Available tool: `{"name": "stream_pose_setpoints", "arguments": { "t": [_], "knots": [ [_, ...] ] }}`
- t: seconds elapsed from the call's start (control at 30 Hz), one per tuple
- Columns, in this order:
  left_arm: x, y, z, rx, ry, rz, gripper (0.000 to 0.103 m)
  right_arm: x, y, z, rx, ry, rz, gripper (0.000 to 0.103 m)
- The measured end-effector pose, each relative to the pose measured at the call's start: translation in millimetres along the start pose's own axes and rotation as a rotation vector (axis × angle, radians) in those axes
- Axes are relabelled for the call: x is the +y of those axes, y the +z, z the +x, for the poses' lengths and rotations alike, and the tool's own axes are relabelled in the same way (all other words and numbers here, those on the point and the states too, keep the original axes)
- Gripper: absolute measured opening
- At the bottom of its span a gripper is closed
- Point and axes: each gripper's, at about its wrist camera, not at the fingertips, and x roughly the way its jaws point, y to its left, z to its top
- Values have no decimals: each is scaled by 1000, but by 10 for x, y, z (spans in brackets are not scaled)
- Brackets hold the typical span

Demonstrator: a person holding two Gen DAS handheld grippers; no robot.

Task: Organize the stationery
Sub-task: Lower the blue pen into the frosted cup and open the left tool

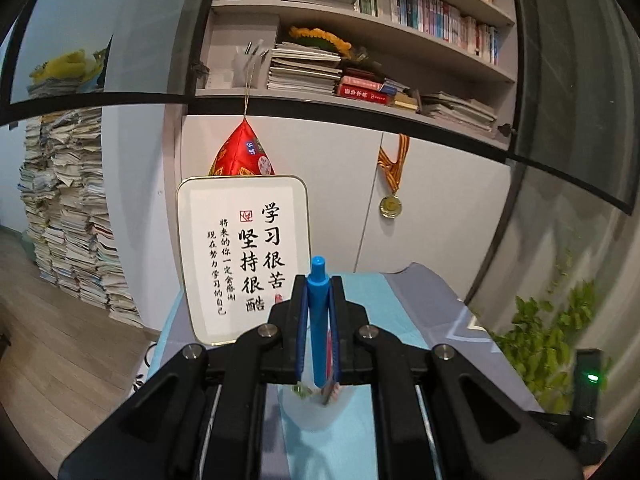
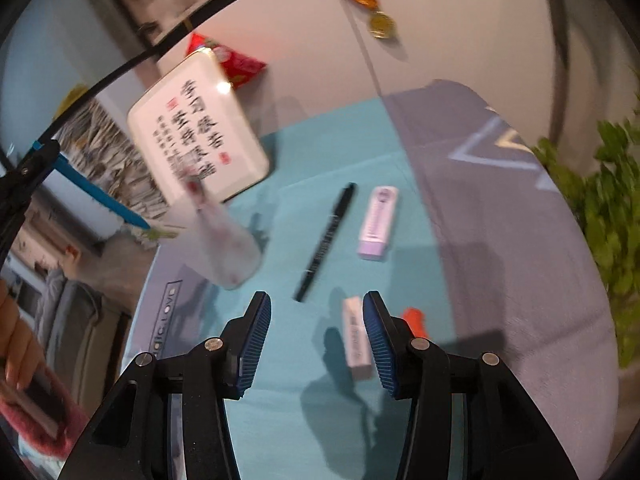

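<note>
Above frosted cup (image 1: 316, 408), clamped blue pen (image 1: 319, 320)

Matt blue plastic pen (image 1: 320, 320), frosted translucent cup (image 2: 230, 248), teal cloth (image 2: 320, 160).

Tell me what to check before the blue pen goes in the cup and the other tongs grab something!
1. Left tongs hold the blue pen tight: ok.
2. Pen tip over the frosted cup: ok.
3. Cup upright with room inside: ok, something red already stands in it.
4. Right tongs open and empty: ok.
5. Black pen lined up between the right tongs: not ok, it lies ahead of them.
6. White eraser clear of the right finger: cannot tell.
</note>
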Motion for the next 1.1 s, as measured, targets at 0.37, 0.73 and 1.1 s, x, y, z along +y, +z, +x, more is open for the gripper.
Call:
{"name": "stream_pose_setpoints", "arguments": {
  "t": [0.37,0.73,1.1],
  "knots": [
    [-70,-109,429,68,72,30,8,-289,0,-122,-30,-13,53,48],
    [-5,-273,746,169,83,18,8,-318,-13,-118,-26,-5,55,48],
    [14,-445,873,249,66,31,8,-327,-18,-127,-24,-6,60,48]
  ]
}}
